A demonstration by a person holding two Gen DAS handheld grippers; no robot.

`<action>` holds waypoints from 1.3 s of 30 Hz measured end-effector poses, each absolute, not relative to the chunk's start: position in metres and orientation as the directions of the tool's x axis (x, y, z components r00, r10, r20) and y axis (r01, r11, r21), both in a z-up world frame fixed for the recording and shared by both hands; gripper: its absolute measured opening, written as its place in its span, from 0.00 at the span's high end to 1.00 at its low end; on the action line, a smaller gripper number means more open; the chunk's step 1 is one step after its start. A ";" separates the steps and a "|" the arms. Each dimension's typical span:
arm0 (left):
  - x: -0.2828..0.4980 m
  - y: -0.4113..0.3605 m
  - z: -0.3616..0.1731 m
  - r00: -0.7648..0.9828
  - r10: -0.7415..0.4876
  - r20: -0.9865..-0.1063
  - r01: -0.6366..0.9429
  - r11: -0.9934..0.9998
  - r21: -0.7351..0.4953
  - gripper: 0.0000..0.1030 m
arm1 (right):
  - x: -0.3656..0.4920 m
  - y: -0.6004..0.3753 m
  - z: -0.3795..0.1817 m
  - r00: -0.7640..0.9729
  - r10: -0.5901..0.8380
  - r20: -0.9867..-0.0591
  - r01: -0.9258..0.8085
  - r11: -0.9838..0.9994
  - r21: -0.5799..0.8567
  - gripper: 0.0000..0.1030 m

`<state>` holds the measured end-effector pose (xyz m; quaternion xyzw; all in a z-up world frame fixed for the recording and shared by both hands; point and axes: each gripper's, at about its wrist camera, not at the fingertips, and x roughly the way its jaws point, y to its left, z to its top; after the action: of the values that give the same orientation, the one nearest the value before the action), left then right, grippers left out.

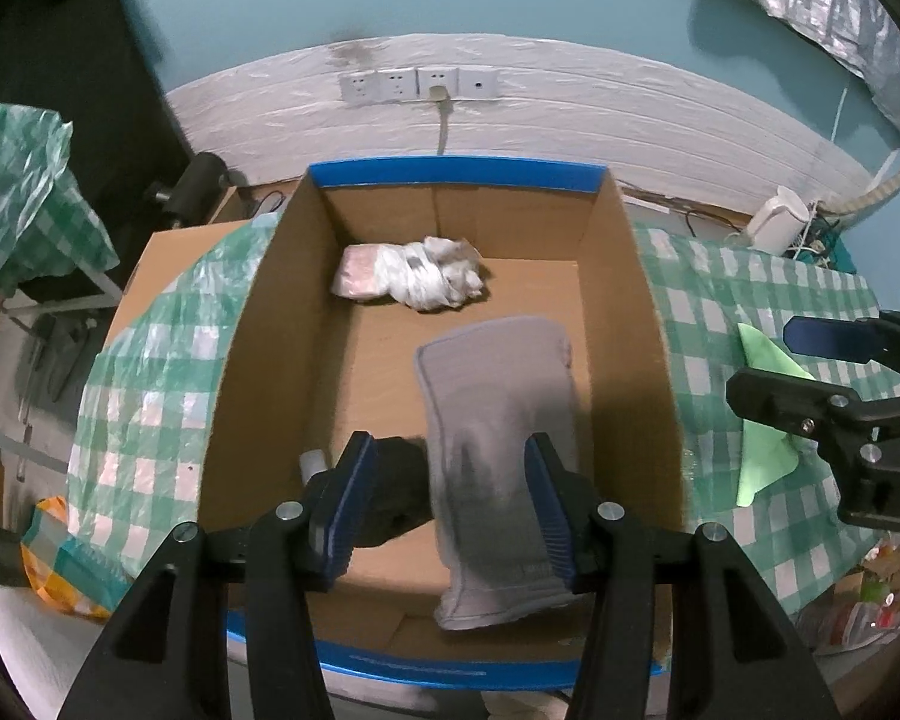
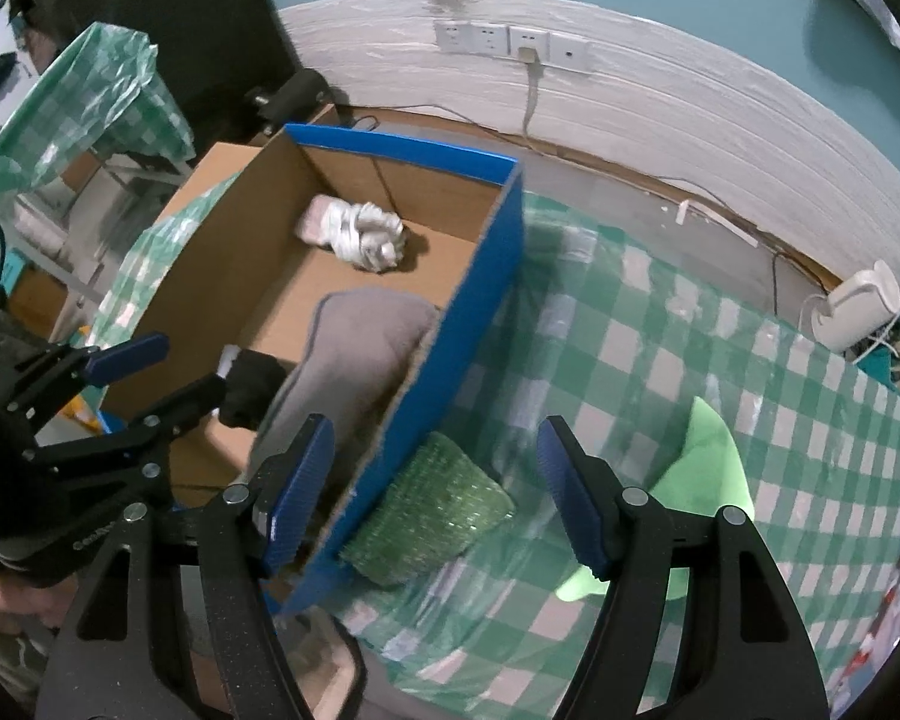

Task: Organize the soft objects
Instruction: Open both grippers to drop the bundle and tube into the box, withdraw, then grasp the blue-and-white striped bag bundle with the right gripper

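- One open brown cardboard box with blue outer walls (image 1: 252,324) sits on the table under a green-and-white checked plastic cover (image 1: 750,288).
- Three soft things are in the box: a crumpled white bundle of cloth with a pinkish patch (image 1: 411,276) near the far wall, a flat grey fabric piece with stitched edges (image 1: 498,414), and a dark black soft lump (image 1: 399,492) beside the grey piece.
- The grey piece looks long, ribbed and limp; its upper end lies toward the box middle and its lower end drapes toward the near wall.
- My left gripper (image 1: 450,510) is over the near part of the box with its jaws parted about halfway. The grey piece lies between them against the right pad, and the left pad stands clear of it, so nothing is gripped.
- My right gripper (image 2: 438,498) is outside the box, jaws wide apart, holding nothing.
- Two soft things are outside on the cover: a green glittery knitted piece (image 2: 438,516) touching the box's blue wall, between my right fingers, and a plain light-green cloth (image 2: 714,468) near it.
- Four white wall sockets (image 1: 417,84) in a row, one with a plug in it.
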<state>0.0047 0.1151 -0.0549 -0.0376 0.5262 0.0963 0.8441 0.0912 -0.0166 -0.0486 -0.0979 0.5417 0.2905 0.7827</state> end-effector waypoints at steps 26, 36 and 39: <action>0.025 0.024 -0.057 0.434 0.074 -0.898 -0.021 0.997 0.073 0.41 | 0.105 -0.135 -0.071 0.282 0.294 -0.913 -0.398 0.902 0.168 0.31; 0.032 -0.020 -0.062 0.421 0.051 -0.905 0.066 0.994 0.087 0.36 | 0.110 -0.182 -0.086 0.292 0.257 -0.921 -0.329 0.931 0.155 0.31; 0.034 -0.032 -0.066 0.417 0.046 -0.908 0.087 0.992 0.090 0.36 | 0.113 -0.197 -0.093 0.291 0.245 -0.925 -0.307 0.940 0.152 0.31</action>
<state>0.0341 -0.0315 -0.0660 0.0616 0.5396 -0.0120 0.8396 0.1128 -0.1967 -0.0927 -0.0271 0.5703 0.1717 0.8028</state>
